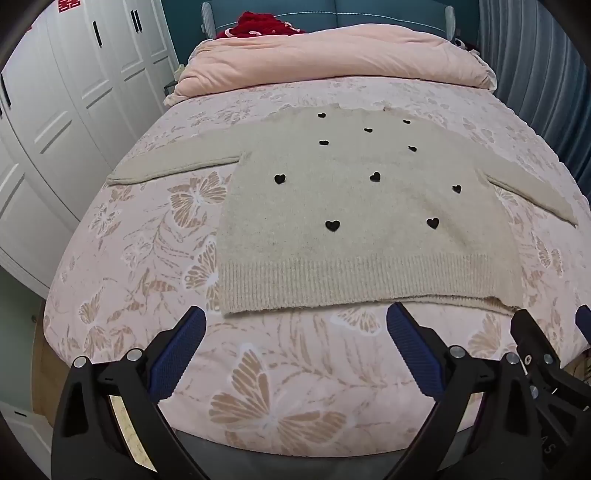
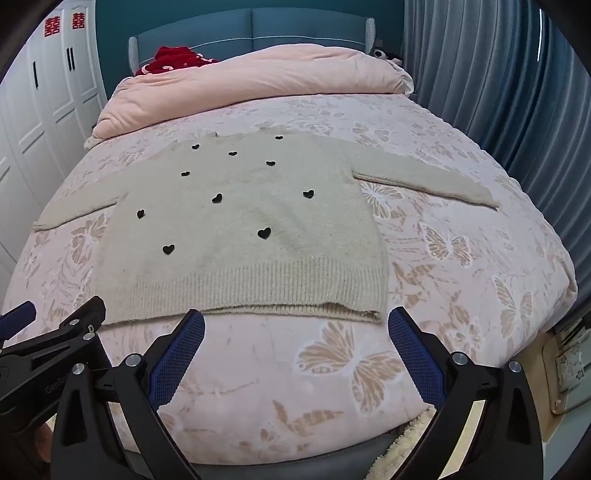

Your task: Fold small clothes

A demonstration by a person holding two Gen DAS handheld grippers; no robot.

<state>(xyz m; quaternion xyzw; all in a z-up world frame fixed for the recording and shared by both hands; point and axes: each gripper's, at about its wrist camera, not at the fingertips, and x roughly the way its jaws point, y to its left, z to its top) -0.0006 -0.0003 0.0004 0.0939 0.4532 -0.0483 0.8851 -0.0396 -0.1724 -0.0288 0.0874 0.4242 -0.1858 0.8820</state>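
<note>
The sweater [image 1: 354, 221] lies flat on the bed [image 1: 258, 369], hem nearest the cameras, both sleeves spread out to the sides. Nothing is folded yet.

The left tool [image 1: 295, 325] hangs just short of the hem, jaws wide and empty. The right tool [image 2: 295, 325] hangs beside it in the same state, near the hem's right corner.

Procedure, as judged from this layout:
1. Begin with a sleeve. Bring one tool to the left sleeve [image 1: 173, 166] near the cuff, the other to the right sleeve [image 2: 424, 181].
2. Close on the knit only. The bed cover is soft and may be pinched along with it.
3. Lift slightly and lay each sleeve across the body.
4. Then grip both hem corners and carry the hem toward the collar, keeping the edges level.

Caution: loose knit stretches; avoid dragging.

Legible marking: "GenRo…" on the left tool's body in the right wrist view, cut off. Red double-happiness characters [image 2: 66, 24] are on the wardrobe [image 2: 48, 92].
</note>
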